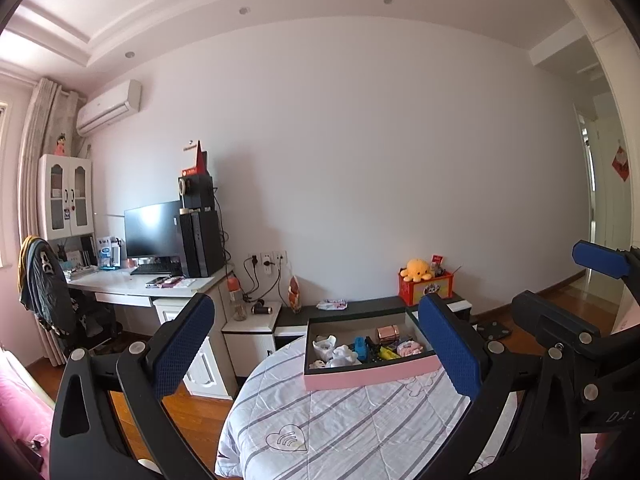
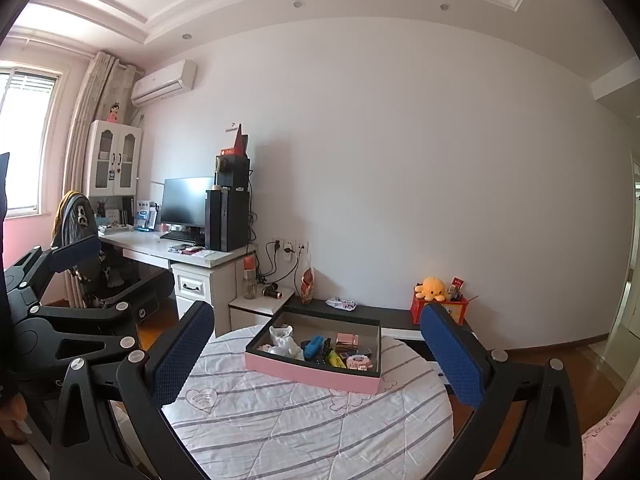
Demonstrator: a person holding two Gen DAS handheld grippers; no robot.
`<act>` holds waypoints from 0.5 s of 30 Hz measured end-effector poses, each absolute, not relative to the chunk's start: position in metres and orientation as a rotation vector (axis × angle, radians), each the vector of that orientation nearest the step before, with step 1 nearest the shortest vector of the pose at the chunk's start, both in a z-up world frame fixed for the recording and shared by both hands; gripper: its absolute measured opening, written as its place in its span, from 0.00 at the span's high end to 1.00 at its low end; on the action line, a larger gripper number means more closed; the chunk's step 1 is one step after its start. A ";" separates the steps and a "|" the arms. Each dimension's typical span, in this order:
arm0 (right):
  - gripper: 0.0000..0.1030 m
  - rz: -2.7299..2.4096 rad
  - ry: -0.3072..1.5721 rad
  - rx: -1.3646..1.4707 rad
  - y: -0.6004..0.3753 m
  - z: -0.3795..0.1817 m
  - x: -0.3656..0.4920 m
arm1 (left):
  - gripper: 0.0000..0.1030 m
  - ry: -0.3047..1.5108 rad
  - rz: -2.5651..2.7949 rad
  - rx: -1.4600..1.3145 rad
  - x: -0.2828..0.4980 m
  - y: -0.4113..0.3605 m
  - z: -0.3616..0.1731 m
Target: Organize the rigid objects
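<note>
Pink-walled tray (image 1: 370,376) is sitting on the far side of the striped round table (image 1: 340,432), small rigid items heaped inside. I am holding both tongs back on the near side, nothing gripped: left gripper (image 1: 316,346) is gaping wide, right gripper (image 2: 318,354) likewise. The tray's long axis is running left to right, straight ahead of both. Left seems marginally nearer, though fisheye distortion is making that uncertain. I am planning to reach forward into the tray.

Pink tray (image 2: 312,374) flat on striped quilt, small items (image 2: 316,346) inside.
</note>
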State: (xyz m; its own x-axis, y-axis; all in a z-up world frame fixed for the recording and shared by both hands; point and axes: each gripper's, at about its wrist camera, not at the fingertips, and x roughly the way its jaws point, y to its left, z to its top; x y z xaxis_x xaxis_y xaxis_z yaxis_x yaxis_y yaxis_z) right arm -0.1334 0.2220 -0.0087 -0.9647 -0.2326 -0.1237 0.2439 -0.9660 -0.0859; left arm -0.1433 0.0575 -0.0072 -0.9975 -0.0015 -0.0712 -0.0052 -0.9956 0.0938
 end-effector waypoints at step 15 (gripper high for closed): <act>0.00 -2.904 0.164 0.069 0.219 0.005 -0.070 | 0.00 0.157 3.145 -0.001 -0.077 0.054 0.007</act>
